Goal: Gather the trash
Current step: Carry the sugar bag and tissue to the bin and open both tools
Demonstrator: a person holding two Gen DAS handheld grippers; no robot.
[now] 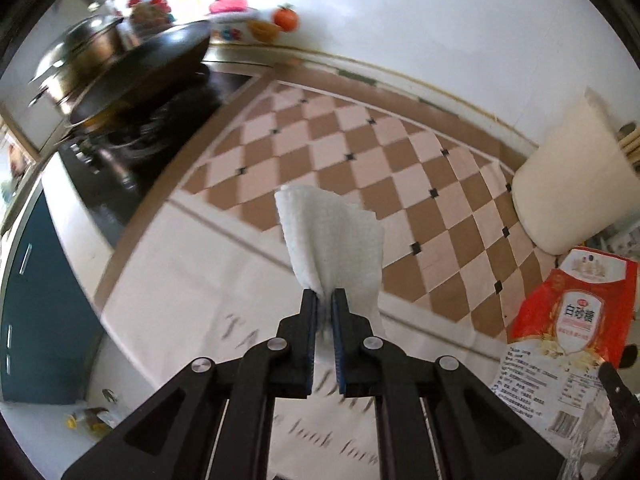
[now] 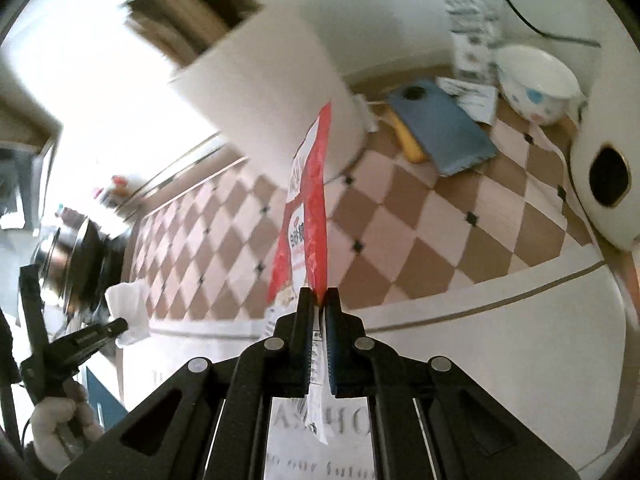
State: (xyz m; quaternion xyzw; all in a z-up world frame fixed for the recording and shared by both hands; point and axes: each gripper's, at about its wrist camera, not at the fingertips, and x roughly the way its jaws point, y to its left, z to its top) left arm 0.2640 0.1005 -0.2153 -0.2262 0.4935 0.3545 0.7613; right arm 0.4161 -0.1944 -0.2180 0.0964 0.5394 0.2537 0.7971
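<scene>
1. Over a kitchen worktop (image 1: 168,264) with a checkered mat, the left gripper (image 1: 324,294) has its jaws pinched tight on a crumpled white paper towel (image 1: 332,248), lifted clear of the surface.

2. The right gripper (image 2: 318,294) has its jaws clamped on the edge of a red-and-white sugar packet (image 2: 308,216), which hangs edge-on above the mat; the same packet (image 1: 576,312) shows at the right of the left wrist view.

3. In the right wrist view the left gripper (image 2: 120,326) appears at the far left with its paper towel (image 2: 128,308), held by a person's gloved hand (image 2: 56,428).

4. Progress, judging by the frames: two pieces of trash are picked up, neither yet dropped anywhere. No bin is visible in either view.

5. Possibly still to collect: a small yellow-capped wrapper (image 1: 90,420) near the worktop's edge, and loose papers (image 2: 476,96) beside a white bowl (image 2: 540,84). Whether these count as trash cannot be told.

6. A wok (image 1: 140,76) and a paper-towel roll (image 2: 272,80) stand on the worktop.
</scene>
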